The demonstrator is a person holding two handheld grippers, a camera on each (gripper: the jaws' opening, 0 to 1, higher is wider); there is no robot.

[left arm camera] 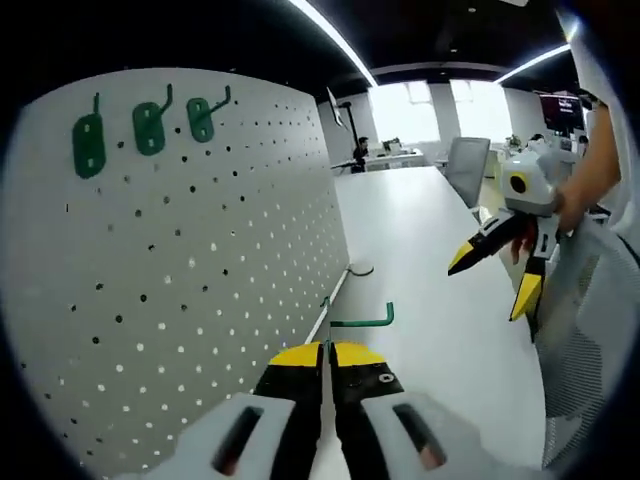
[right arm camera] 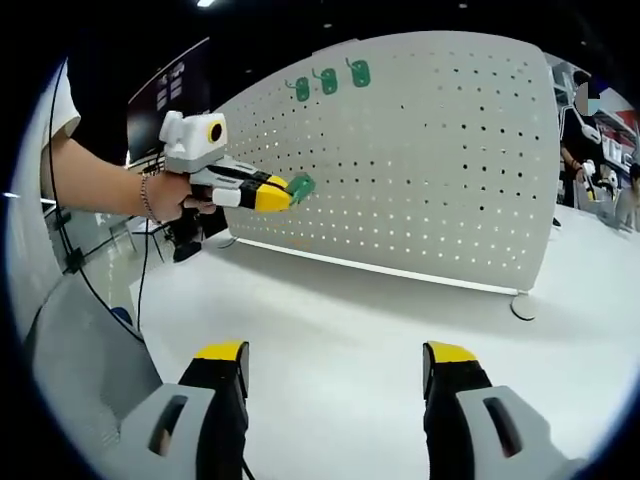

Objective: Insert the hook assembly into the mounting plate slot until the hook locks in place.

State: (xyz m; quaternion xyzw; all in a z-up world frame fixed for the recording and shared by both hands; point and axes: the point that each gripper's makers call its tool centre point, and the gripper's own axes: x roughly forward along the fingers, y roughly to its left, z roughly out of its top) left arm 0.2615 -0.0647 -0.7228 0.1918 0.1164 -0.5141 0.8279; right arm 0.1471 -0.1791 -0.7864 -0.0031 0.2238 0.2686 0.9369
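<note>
The white perforated mounting plate (left arm camera: 200, 250) stands upright on the table, with three green hooks (left arm camera: 148, 126) mounted near its top edge. My left gripper (left arm camera: 327, 352) is shut on a green hook assembly (left arm camera: 365, 321), whose bent arm sticks out past the jaws, a short way off the plate's face. The right gripper view shows the plate (right arm camera: 430, 150), its mounted hooks (right arm camera: 327, 81), and the left gripper (right arm camera: 268, 192) holding the green hook (right arm camera: 300, 187) in front of the plate's left part. My right gripper (right arm camera: 335, 365) is open and holds nothing; its open jaws (left arm camera: 492, 283) hang over the table.
The white table (left arm camera: 420, 230) runs back from the plate. The plate's round foot (right arm camera: 520, 305) rests on it at the right. A grey mesh chair (left arm camera: 590, 330) is close by. A person's hand and wrist (right arm camera: 150, 195) hold the left gripper. Desks and another chair (left arm camera: 465, 165) lie beyond.
</note>
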